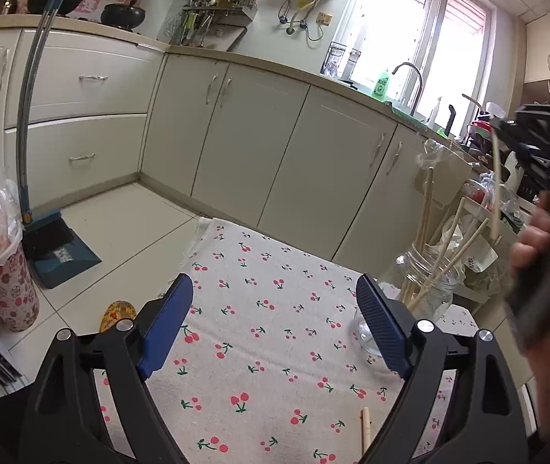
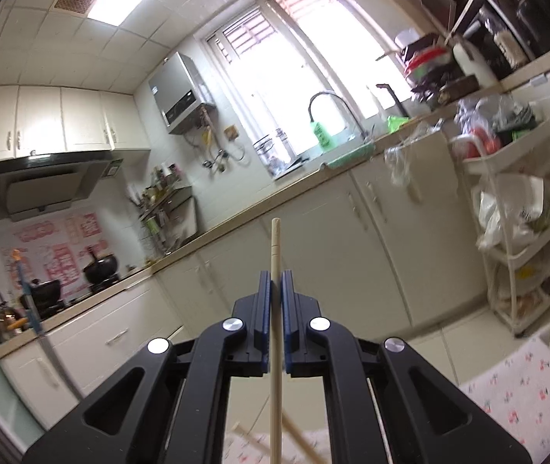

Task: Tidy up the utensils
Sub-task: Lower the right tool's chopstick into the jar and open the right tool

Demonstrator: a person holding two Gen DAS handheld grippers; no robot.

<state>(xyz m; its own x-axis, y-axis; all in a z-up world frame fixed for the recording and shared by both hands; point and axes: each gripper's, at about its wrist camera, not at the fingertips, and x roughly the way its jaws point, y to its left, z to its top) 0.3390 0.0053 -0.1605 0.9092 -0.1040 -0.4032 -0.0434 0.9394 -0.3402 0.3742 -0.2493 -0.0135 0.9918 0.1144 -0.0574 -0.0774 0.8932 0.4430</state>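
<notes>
Chopsticks are the utensils in hand: several (image 1: 425, 232) already stand upright in the glass jar (image 1: 429, 286) at the far right of the desk (image 1: 275, 309), which carries a cherry-print cloth. One chopstick (image 2: 275, 328) is clamped between the closed fingers of the right gripper (image 2: 275, 282), held up in the air near and above the jar, not yet inserted. Another chopstick (image 1: 366, 431) lies loose on the cloth near the left gripper (image 1: 275, 301), whose fingers stand wide apart and hold nothing. Judgement: task well advanced; held piece to be deposited, at least one loose piece remains
</notes>
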